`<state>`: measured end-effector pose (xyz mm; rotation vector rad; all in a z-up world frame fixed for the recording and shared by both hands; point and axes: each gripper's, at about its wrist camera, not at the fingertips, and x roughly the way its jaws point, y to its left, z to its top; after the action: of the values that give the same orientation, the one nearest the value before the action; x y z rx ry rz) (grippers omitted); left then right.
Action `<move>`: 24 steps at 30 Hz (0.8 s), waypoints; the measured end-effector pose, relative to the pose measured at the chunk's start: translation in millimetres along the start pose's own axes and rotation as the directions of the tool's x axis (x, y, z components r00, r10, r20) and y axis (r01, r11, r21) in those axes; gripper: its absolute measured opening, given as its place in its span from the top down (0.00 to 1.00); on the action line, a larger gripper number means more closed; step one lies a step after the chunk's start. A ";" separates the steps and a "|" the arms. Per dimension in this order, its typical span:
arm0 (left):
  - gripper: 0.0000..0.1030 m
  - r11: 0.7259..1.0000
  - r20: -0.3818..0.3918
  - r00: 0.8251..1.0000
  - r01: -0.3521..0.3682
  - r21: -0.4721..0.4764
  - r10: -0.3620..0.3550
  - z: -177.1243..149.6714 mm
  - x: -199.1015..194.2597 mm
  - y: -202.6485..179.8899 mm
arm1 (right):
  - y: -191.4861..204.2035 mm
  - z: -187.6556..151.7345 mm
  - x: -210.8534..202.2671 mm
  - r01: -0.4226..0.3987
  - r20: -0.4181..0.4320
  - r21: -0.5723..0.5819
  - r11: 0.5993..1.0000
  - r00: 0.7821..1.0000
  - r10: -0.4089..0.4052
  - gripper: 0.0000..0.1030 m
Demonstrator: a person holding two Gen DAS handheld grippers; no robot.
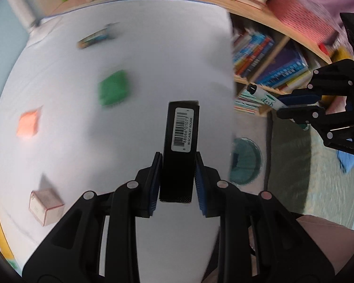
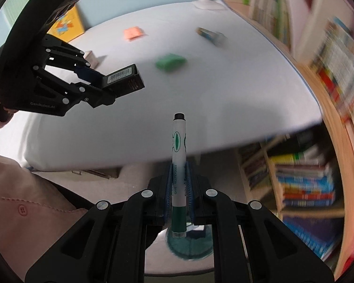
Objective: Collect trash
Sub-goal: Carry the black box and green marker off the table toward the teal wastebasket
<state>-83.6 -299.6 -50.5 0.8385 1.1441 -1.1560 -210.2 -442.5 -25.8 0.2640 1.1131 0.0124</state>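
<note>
My left gripper (image 1: 177, 176) is shut on a black box with a barcode label (image 1: 179, 141), held above the white table (image 1: 153, 47). It also shows in the right wrist view (image 2: 101, 87), gripping the black box (image 2: 124, 80). My right gripper (image 2: 179, 186) is shut on a green and white marker (image 2: 179, 155), held past the table's edge above a teal bin (image 2: 188, 247) on the floor. In the left wrist view the right gripper (image 1: 295, 106) holds the marker (image 1: 264, 95), and the teal bin (image 1: 246, 164) lies below the table's edge.
On the table lie a green packet (image 1: 113, 87), an orange packet (image 1: 29, 123), a small pinkish box (image 1: 46, 206) and a long coloured box (image 1: 96, 37). Bookshelves (image 1: 271, 54) full of books stand right of the table. A yellow book (image 2: 67, 24) leans at the far side.
</note>
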 end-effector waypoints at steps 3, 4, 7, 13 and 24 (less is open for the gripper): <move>0.76 0.998 -0.013 1.000 0.024 0.066 -0.023 5.1 5.3 -23.4 | -7.2 -24.5 -7.6 0.021 -0.003 0.068 0.997 1.000 -0.021 0.88; 0.76 0.995 -0.018 0.999 0.034 0.090 -0.032 7.2 7.7 -32.3 | -8.4 -32.2 -10.6 0.025 -0.004 0.084 0.996 1.000 -0.024 0.88; 0.76 0.986 -0.036 0.998 0.058 0.155 -0.053 11.8 14.6 -57.3 | -13.3 -57.8 -17.1 0.043 -0.013 0.147 0.988 0.999 -0.041 0.88; 0.76 0.952 -0.083 0.992 0.111 0.286 -0.090 16.3 29.0 -111.6 | -19.2 -105.2 -27.5 0.074 -0.032 0.267 0.961 0.997 -0.068 0.88; 0.76 0.848 -0.171 0.977 0.196 0.492 -0.127 6.6 49.0 -201.3 | -19.0 -181.4 -42.6 0.140 -0.070 0.460 0.877 0.990 -0.121 0.88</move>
<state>-276.9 -365.4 -85.5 1.2552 1.0422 -1.6014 -392.4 -429.9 -67.3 0.6195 1.1613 -0.3773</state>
